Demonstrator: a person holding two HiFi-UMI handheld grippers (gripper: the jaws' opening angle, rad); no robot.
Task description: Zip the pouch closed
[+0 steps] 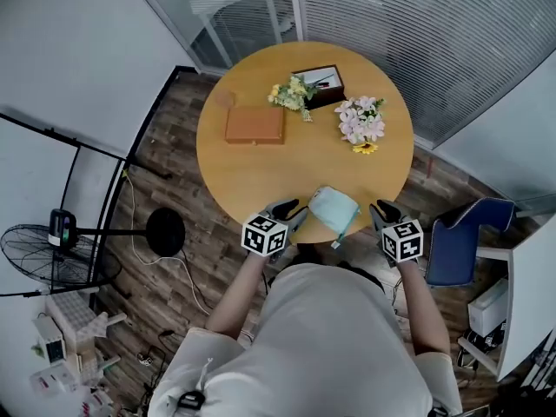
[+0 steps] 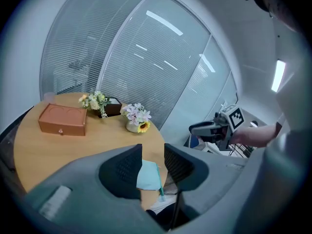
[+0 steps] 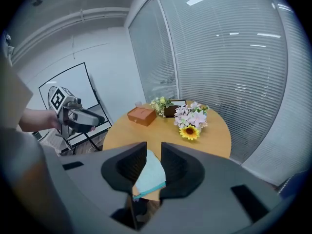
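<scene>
A pale teal pouch lies flat at the near edge of the round wooden table, its darker zipper edge on the right. My left gripper hovers just left of the pouch, jaws apart and empty. On the pouch's right, my right gripper also stands open and holds nothing. In the left gripper view the pouch shows beyond the gap of the left gripper, apart from the pads. The right gripper view shows the pouch the same way past the right gripper.
At the back of the table stand a brown box, a yellow bouquet, a dark box and pink flowers with a sunflower. A blue chair is at the right, a fan on the floor at the left.
</scene>
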